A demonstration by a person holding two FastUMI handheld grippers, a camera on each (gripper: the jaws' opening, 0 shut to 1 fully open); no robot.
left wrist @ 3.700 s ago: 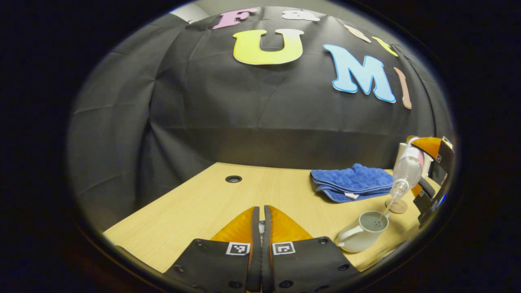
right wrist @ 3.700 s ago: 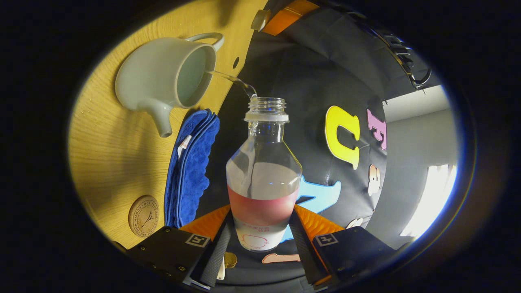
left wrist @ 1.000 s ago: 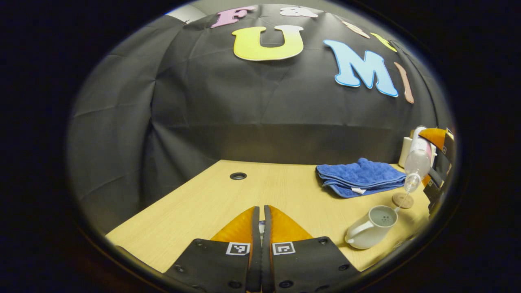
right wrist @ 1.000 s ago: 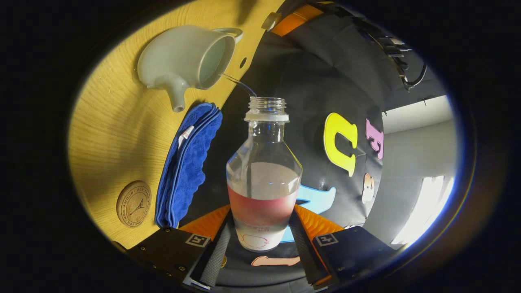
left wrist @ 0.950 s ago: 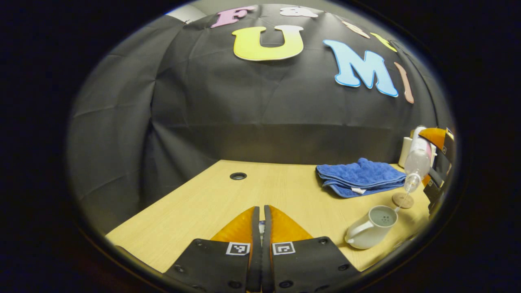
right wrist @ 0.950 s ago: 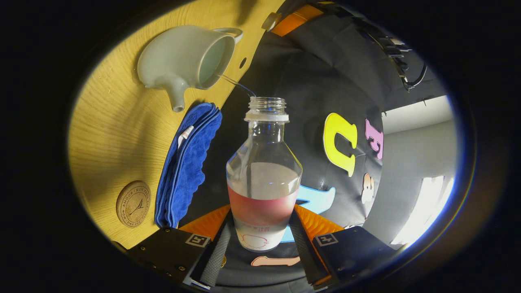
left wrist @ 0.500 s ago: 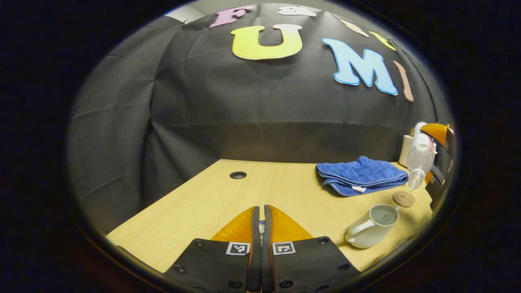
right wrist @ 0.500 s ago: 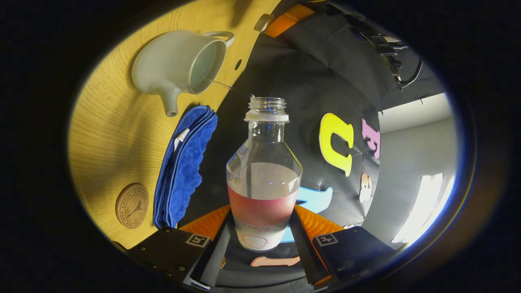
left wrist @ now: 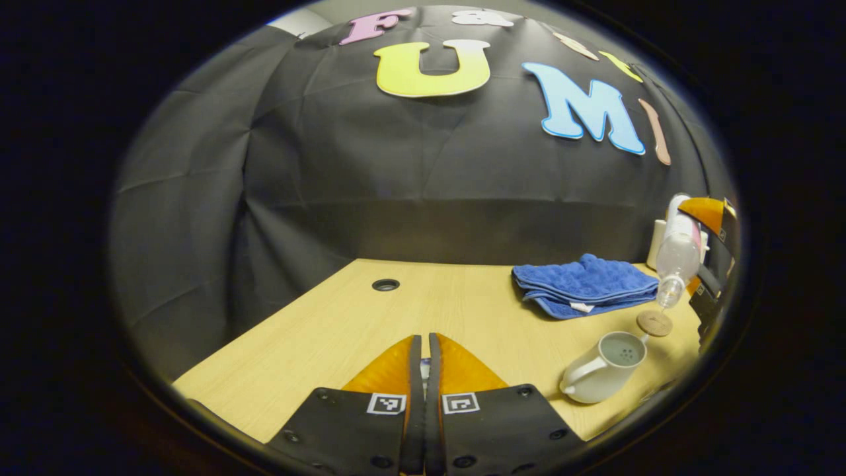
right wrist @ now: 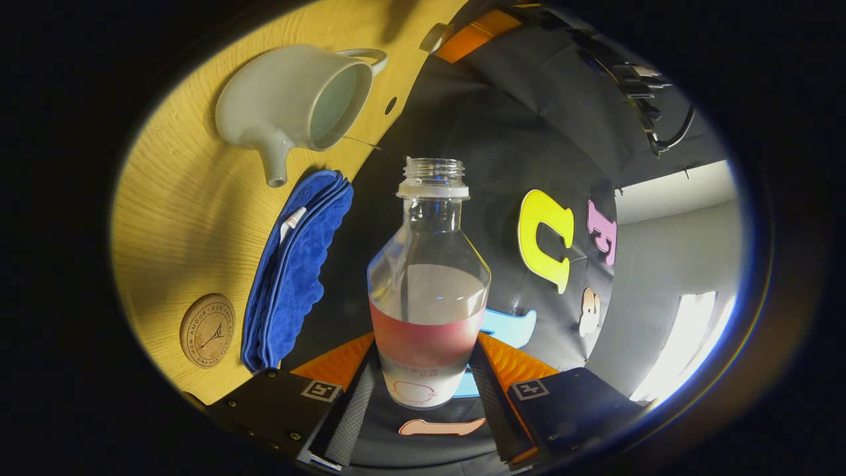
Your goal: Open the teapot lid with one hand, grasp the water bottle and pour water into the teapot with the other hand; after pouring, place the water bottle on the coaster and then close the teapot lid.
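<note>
My right gripper [right wrist: 428,357] is shut on a clear water bottle [right wrist: 428,284] with a pink label, tilted mouth-down toward the open white teapot [right wrist: 291,106]. Just a hair-thin trickle runs from the mouth to the teapot's rim. In the left gripper view the teapot [left wrist: 605,367] stands at the far right on the table, with the bottle [left wrist: 675,254] and right gripper [left wrist: 710,264] above it. A round cork coaster [left wrist: 654,323] lies just behind the teapot. My left gripper [left wrist: 423,340] is shut on the small teapot lid [right wrist: 433,36], held above the table left of the teapot.
A folded blue towel [left wrist: 585,285] lies behind the coaster, by the back wall. A white container [left wrist: 657,241] stands at the back right corner. The wooden table [left wrist: 317,337] has a cable hole [left wrist: 385,285] near the back, and its front edge runs close under my left gripper.
The bottle has lifted and tipped back a little, and the stream has thinned from a steady pour to a faint trickle. The left gripper has stayed put with the lid.
</note>
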